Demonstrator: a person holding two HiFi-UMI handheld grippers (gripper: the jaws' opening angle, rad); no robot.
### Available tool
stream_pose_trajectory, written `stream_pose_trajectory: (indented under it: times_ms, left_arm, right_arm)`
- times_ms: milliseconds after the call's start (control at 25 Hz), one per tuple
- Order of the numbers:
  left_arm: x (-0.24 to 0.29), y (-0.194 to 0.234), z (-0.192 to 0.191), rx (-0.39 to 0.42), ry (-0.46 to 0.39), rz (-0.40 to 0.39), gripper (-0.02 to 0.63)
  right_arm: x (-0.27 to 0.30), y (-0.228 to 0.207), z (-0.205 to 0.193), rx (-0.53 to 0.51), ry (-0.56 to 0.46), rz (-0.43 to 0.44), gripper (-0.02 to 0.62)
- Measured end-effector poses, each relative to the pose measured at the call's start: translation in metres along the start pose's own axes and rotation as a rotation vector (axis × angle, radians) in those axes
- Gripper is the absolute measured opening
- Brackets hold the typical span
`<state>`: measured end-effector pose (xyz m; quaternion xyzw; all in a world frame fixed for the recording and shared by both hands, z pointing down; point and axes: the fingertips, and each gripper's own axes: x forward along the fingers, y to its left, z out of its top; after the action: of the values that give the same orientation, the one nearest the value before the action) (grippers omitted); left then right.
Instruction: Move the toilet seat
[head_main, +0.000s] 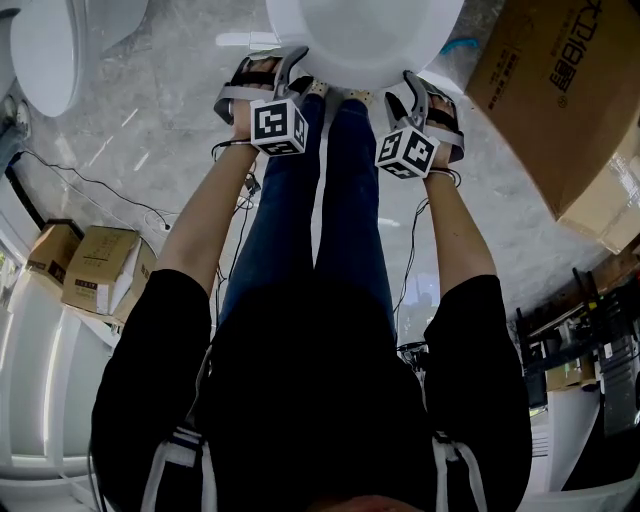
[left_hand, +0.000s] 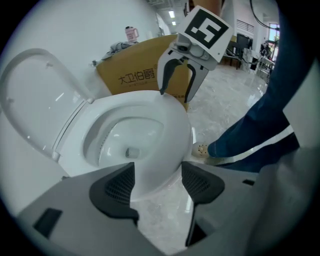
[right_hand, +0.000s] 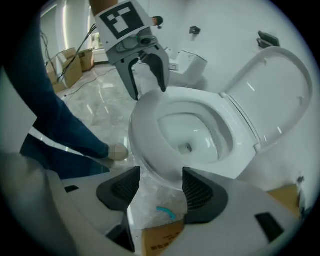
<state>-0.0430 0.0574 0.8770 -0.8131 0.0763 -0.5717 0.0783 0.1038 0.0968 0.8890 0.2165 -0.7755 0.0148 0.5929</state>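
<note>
A pale grey marbled floor (head_main: 140, 120) is seen from above, with brown cardboard boxes (head_main: 560, 90) standing at its sides. A white ceramic toilet (head_main: 365, 40) is placed at the feet of a person in blue jeans (head_main: 340, 200). The white oval plastic toilet seat (left_hand: 176, 125) is laid flat on the bowl, while the white lid (left_hand: 35, 95) is raised behind it. The left gripper (left_hand: 157, 182) and the right gripper (right_hand: 159, 189) are held steeply downward at the front of the bowl, one at each side of its nose. The jaws of both are spread wide and nothing is pinched. The seat's front edge is framed just beyond each pair of dark pads, seemingly untouched. The step in hand is judged to be the taking of the seat's front. It is best done if one pad of each gripper is slid under the seat's lip and the other kept above, so that the bowl rim is not caught too. Both grips should be closed evenly and the seat swung up about its hinge.
</note>
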Motion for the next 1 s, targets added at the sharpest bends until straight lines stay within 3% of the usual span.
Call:
stream_pose_trajectory:
  times_ms: [200, 400, 720, 1000]
  left_arm:
    - [0.004, -0.007, 0.003, 0.154, 0.011, -0.015, 0.288]
    - [0.008, -0.007, 0.007, 0.169, 0.009, -0.022, 0.290]
    - [0.007, -0.019, 0.012, 0.225, -0.011, -0.035, 0.304]
    - [0.005, -0.016, 0.023, 0.321, -0.033, 0.022, 0.308]
  right_arm:
    - [0.011, -0.003, 0.010, -0.223, 0.029, -0.027, 0.267]
    - [0.013, -0.007, 0.014, -0.349, 0.033, 0.005, 0.279]
    - [-0.001, -0.011, 0.016, -0.282, 0.044, -0.031, 0.278]
    - [-0.019, -0.018, 0.022, -0.274, 0.014, -0.076, 0.279]
